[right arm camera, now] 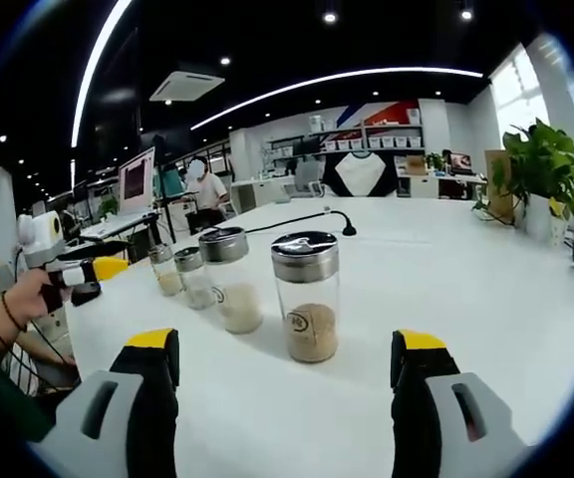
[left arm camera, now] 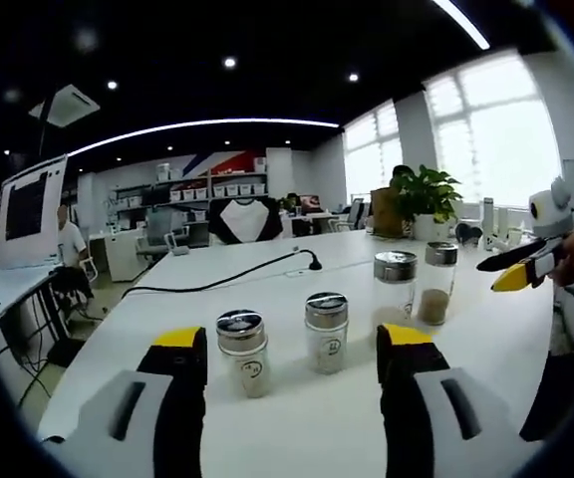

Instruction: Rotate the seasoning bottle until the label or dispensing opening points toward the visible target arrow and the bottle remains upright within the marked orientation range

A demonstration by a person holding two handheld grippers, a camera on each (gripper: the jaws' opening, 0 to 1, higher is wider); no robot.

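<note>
Standing upright ahead of wide right claw: seasoning bottle, untouched; left claw wide.

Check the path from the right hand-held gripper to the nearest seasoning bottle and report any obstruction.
Nothing visible blocks it: bare white table lies between the open right hand-held gripper and the nearest seasoning bottle, holding brown powder.

- We see bright daylight glaring through the windows, blown out white.
- Ceiling strip lights bend with fisheye distortion; soft shadows fall on the table.
</note>
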